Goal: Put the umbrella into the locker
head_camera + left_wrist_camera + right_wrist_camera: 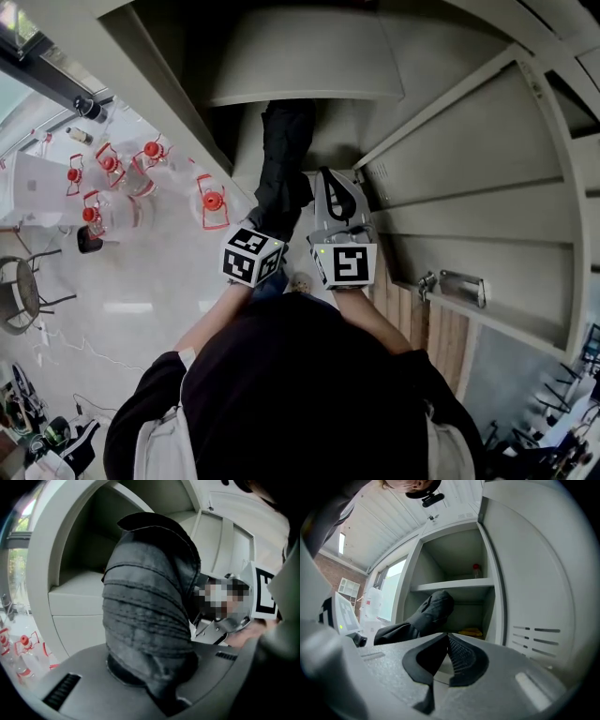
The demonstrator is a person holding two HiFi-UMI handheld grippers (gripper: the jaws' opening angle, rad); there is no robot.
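No text, label or number can be read anywhere, as far as these blurry views show.

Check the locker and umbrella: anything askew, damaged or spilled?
Nothing stands out. The left claw is shut on the folded black umbrella, pointing into the open locker; no damage or spill shows.

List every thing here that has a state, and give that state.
umbrella, folded, tip at the mouth of the locker
locker door, swung open
left hand-held gripper, shut on the umbrella
right hand-held gripper, shut, holding nothing
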